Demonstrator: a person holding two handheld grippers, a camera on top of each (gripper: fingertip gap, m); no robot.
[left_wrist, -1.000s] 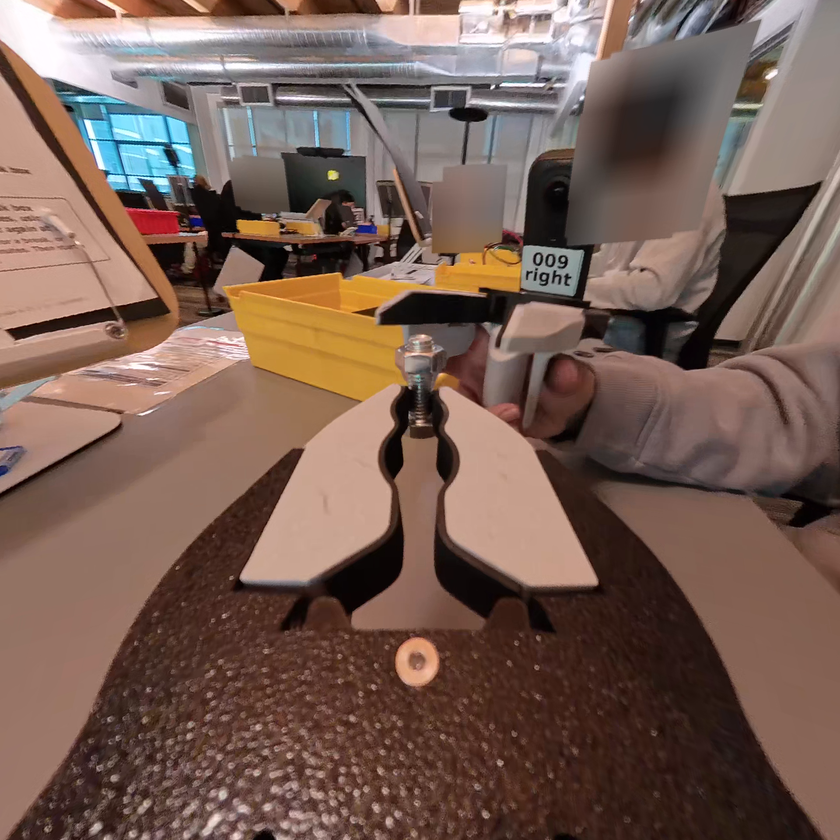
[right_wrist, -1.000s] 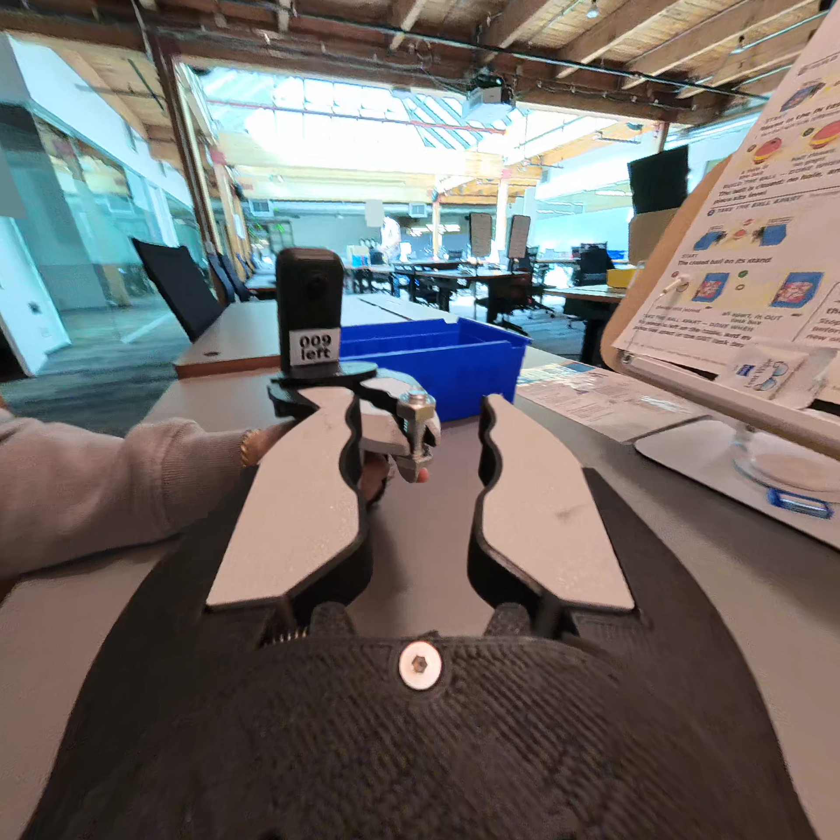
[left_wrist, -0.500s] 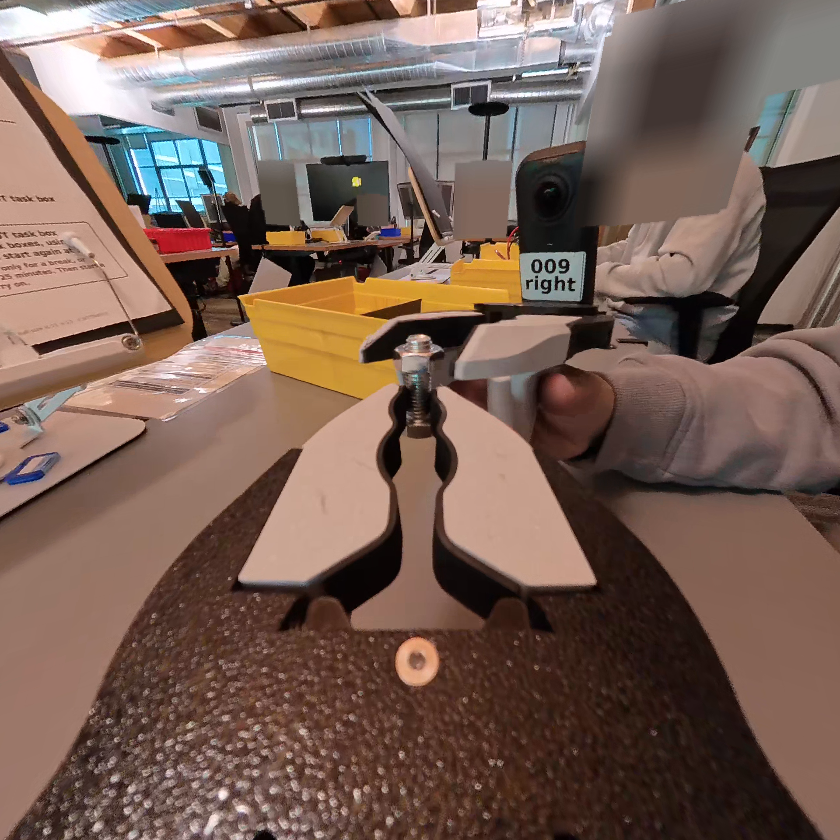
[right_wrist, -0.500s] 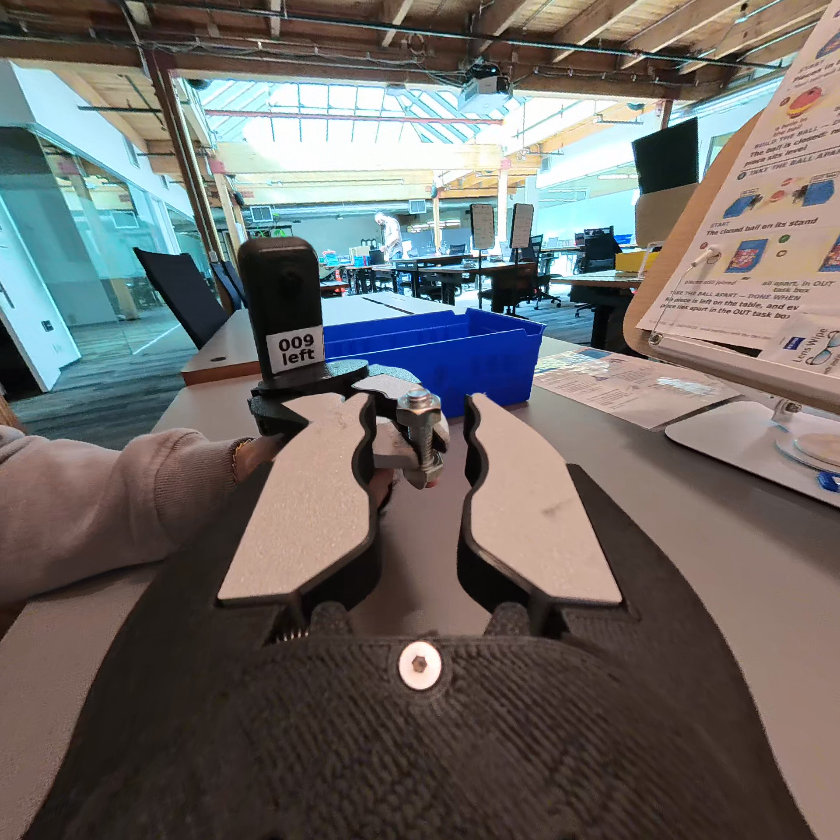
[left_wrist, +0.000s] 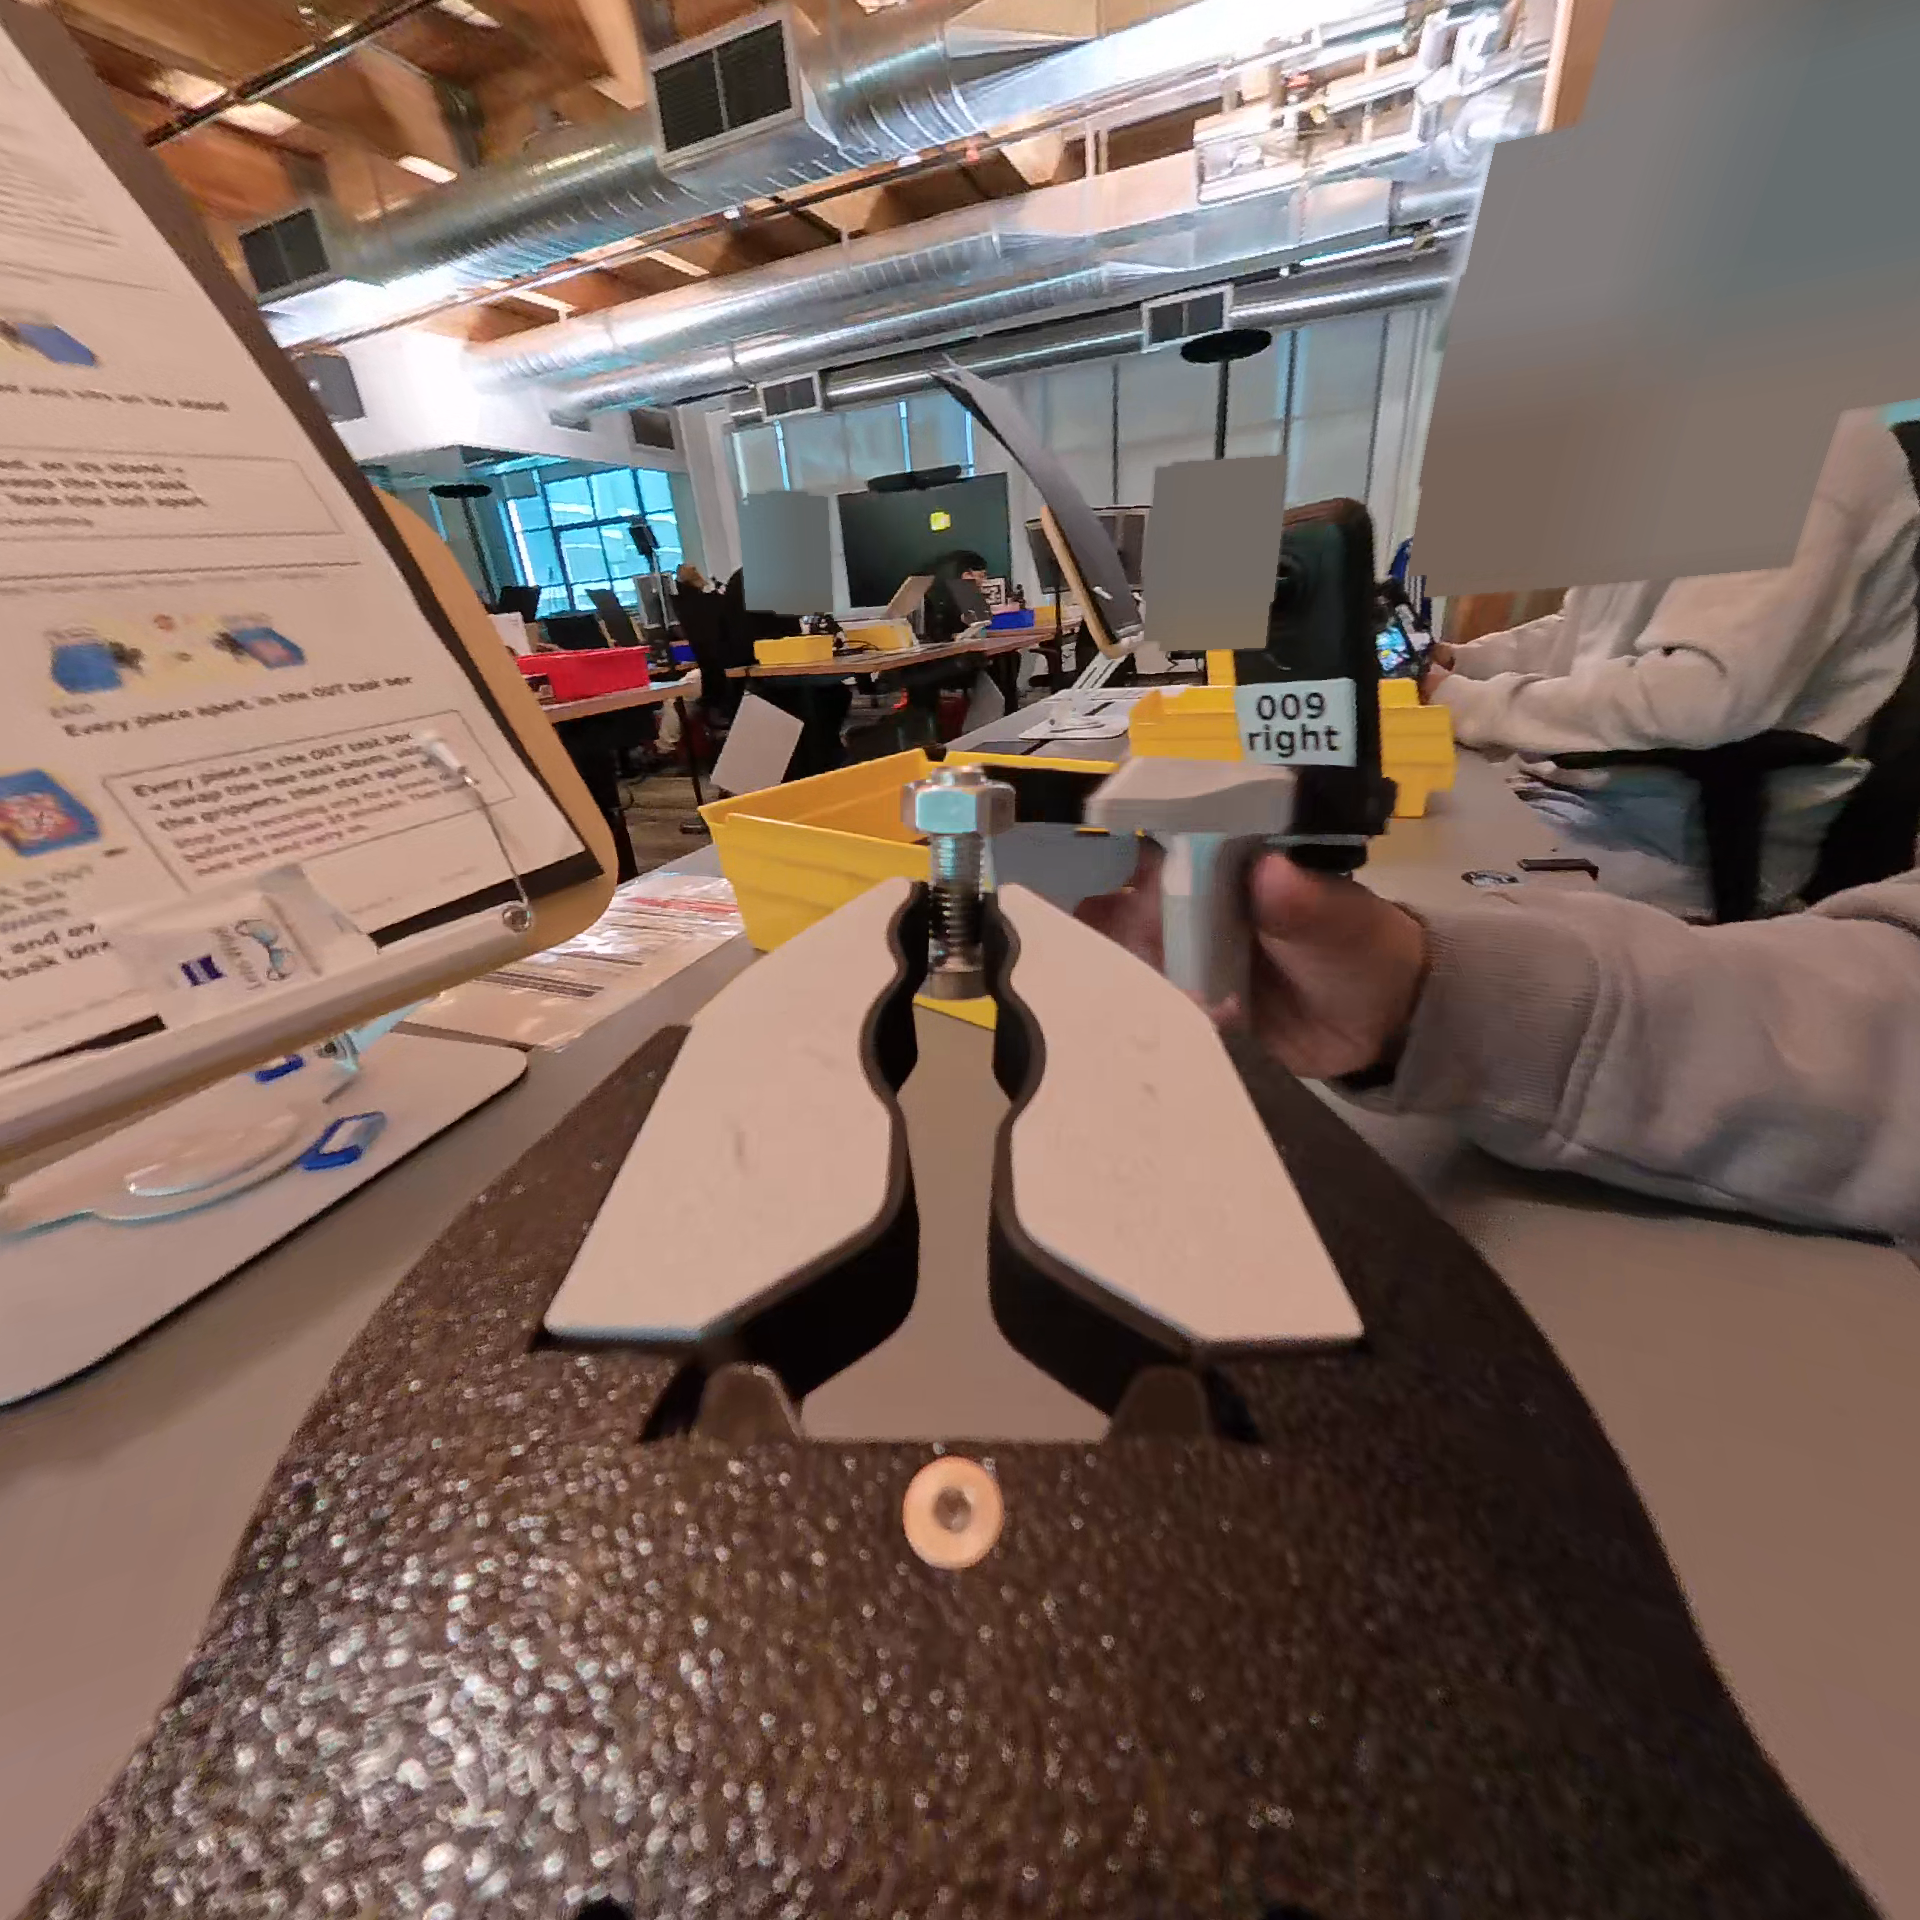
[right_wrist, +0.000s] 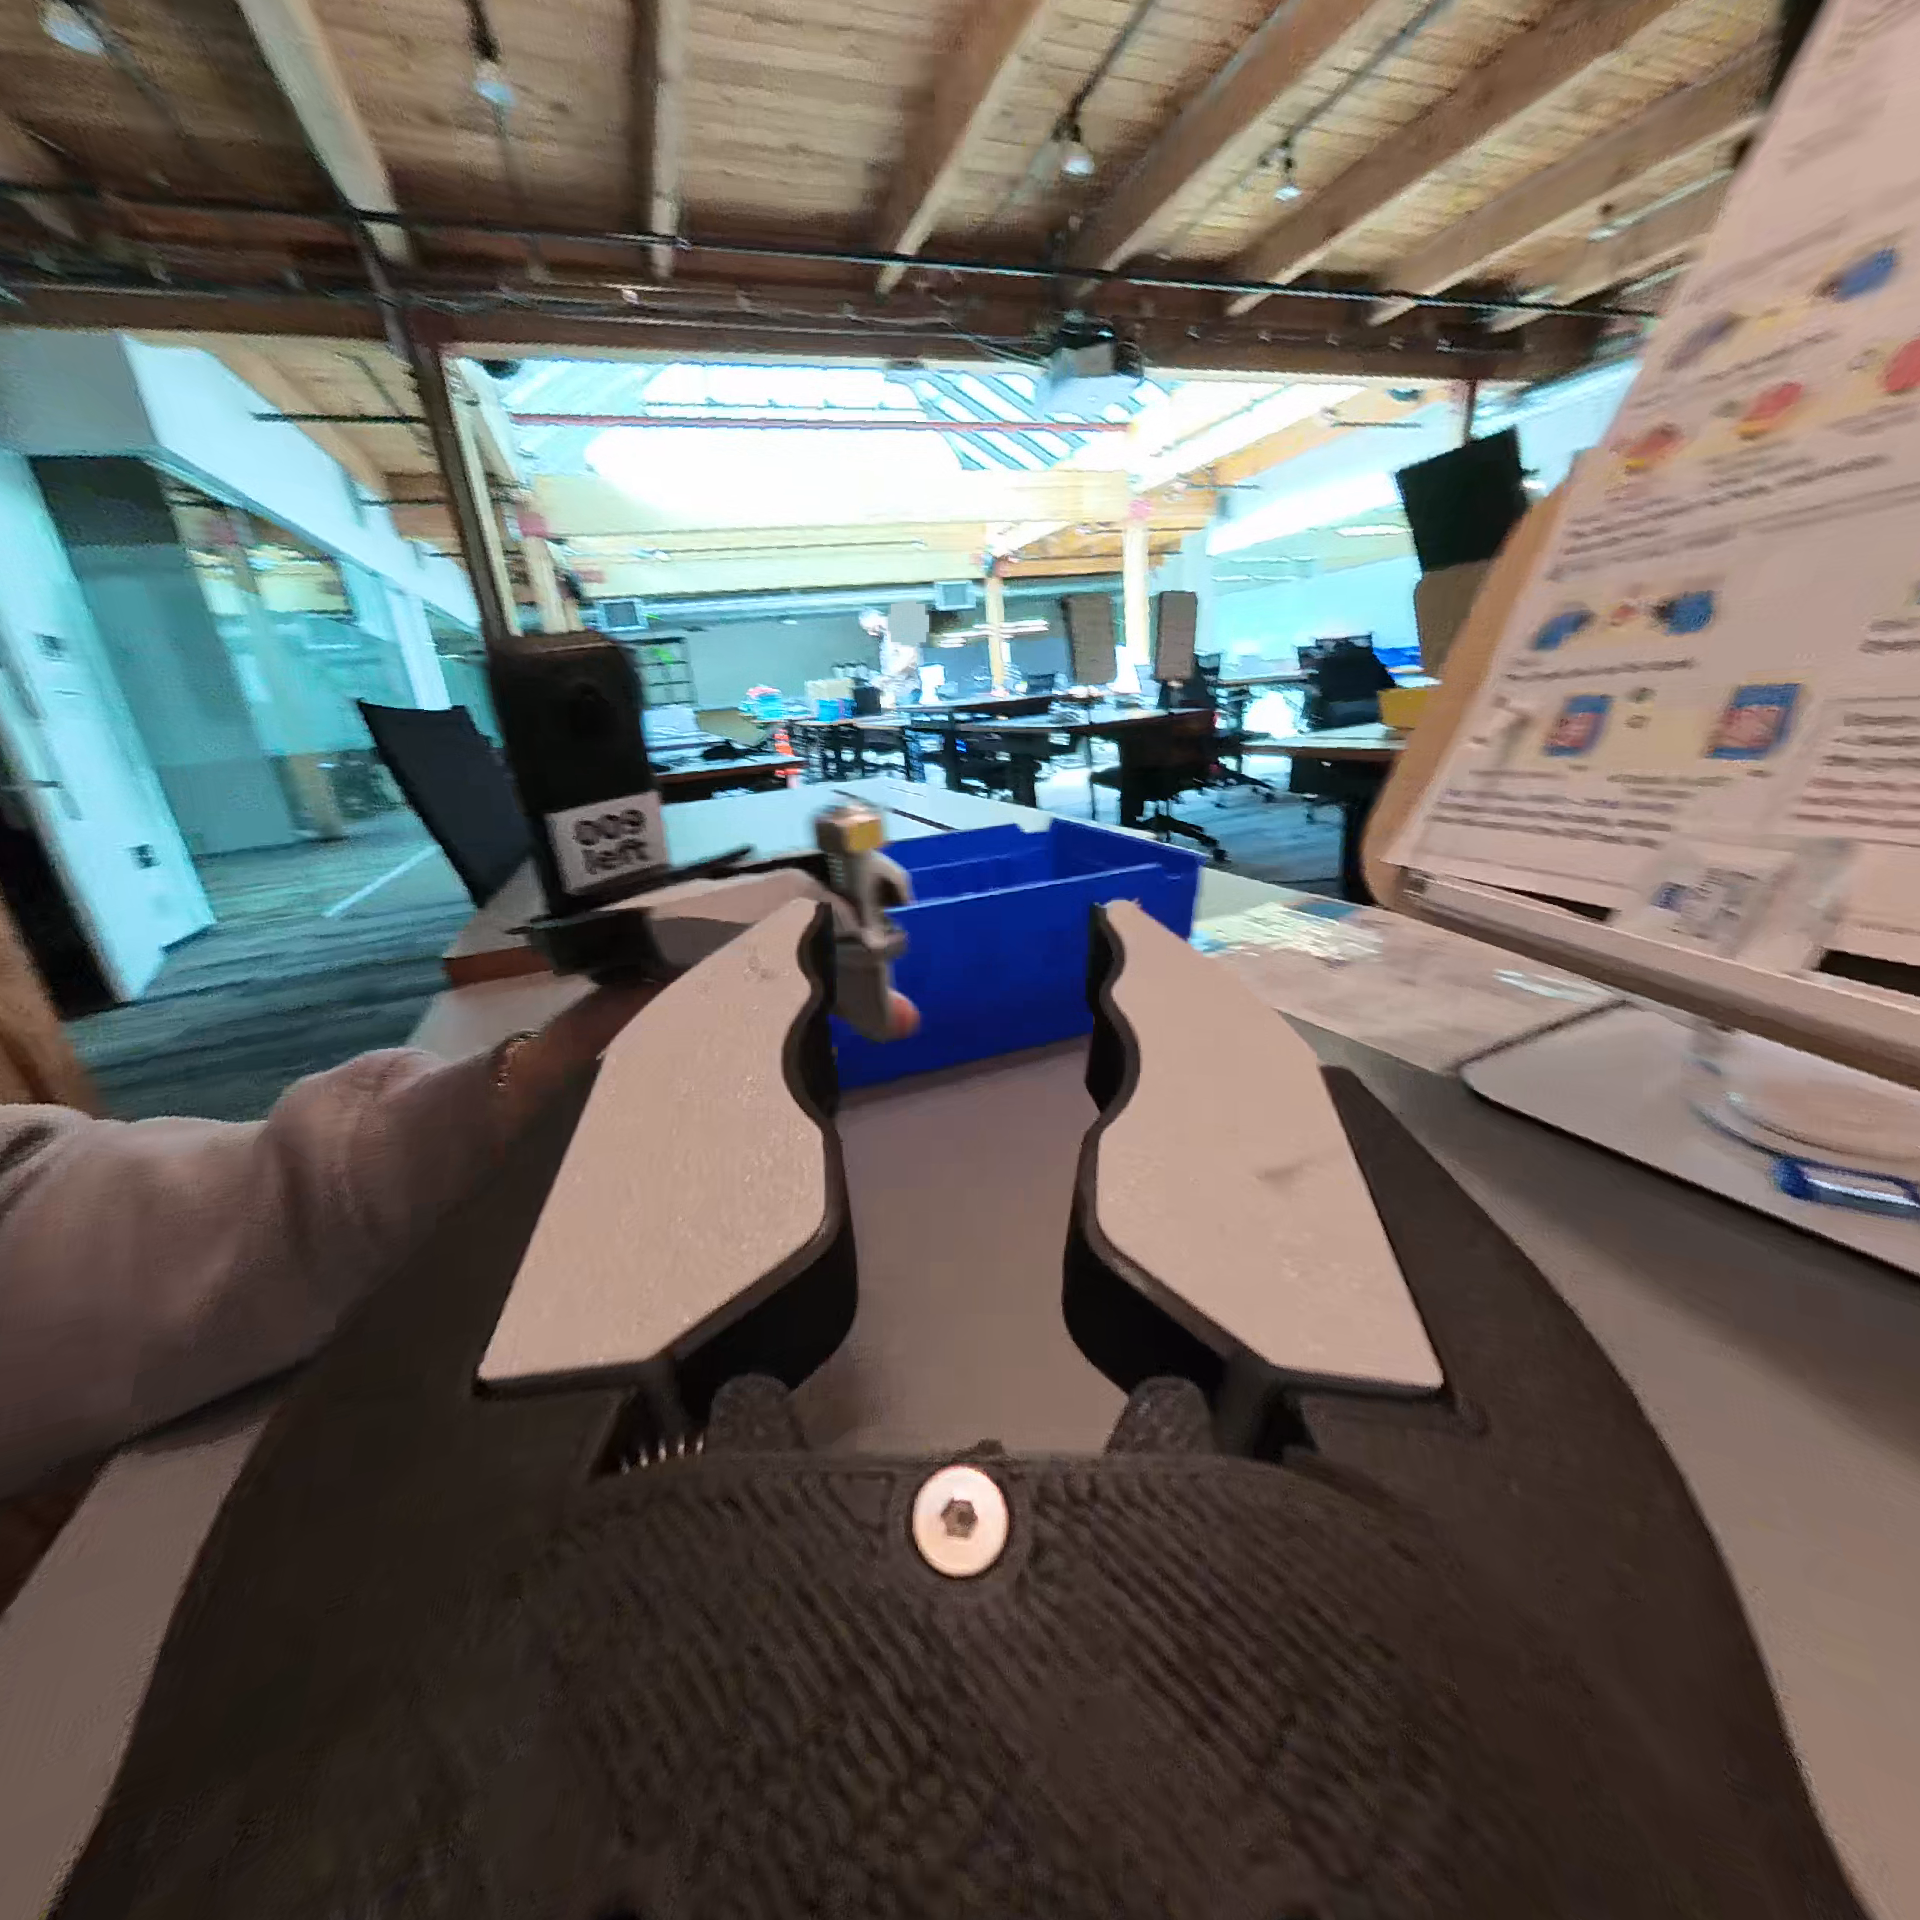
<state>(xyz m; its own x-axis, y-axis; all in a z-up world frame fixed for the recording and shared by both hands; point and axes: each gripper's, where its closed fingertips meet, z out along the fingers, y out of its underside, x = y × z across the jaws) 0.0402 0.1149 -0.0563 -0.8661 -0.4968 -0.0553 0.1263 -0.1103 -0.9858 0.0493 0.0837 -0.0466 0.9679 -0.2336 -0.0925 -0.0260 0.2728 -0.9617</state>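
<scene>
Left wrist view: yellow bin (left_wrist: 821, 862) behind bolt (left_wrist: 956, 883)

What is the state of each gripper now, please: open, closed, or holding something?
Left gripper: closed on a metal bolt with a nut, held upright.
Right gripper: open, holding nothing.

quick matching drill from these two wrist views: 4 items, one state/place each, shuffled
Items:
1. left gripper
2. right gripper
3. yellow bin
4. blue bin

States:
A. open, nothing between its fingers
B. on the table beyond the open gripper
C. clamped on an upright bolt with a nut on top
D. on the table behind the bolt

Pairs: 1-C, 2-A, 3-D, 4-B
</scene>
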